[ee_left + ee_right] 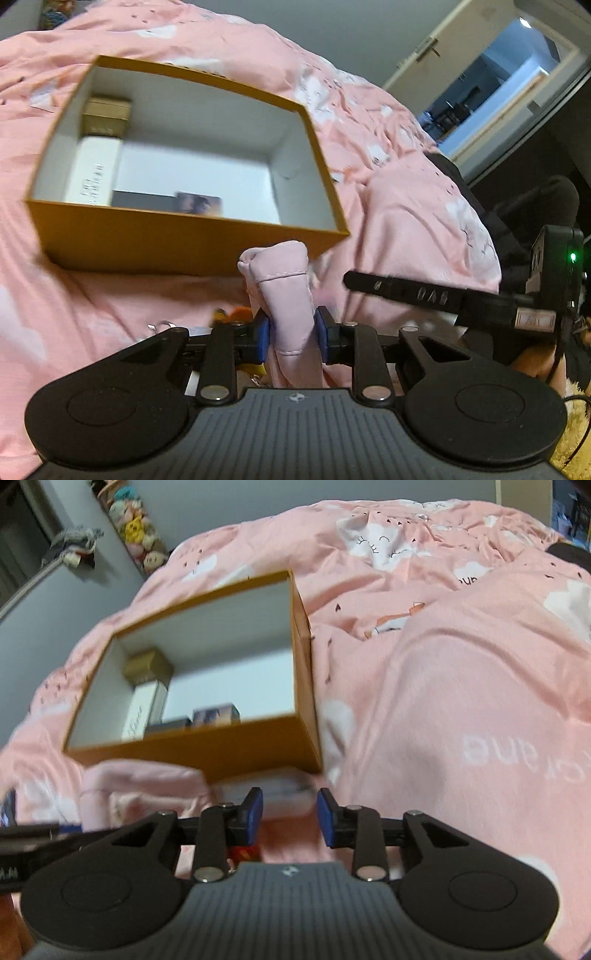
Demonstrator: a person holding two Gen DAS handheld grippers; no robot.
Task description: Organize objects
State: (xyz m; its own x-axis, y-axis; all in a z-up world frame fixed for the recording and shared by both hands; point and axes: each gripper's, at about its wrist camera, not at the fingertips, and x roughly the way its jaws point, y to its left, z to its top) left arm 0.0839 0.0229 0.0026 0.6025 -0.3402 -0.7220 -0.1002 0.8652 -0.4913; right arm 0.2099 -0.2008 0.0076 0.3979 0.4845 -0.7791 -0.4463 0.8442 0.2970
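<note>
One pale pink cloth (pixel 286 291) between left hand-held gripper (pixel 291 334) pads.

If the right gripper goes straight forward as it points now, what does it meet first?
Probably the blurred white packet just ahead of the right gripper, lying before the orange box; depth is unclear in this blur.

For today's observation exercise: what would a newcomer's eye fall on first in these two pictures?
The open orange box with its white inside, resting on the pink bedspread, draws the eye first; a few small boxes sit along its left and near walls. Next comes the pale pink cloth pinched upright in the left gripper, just in front of the box.
</note>
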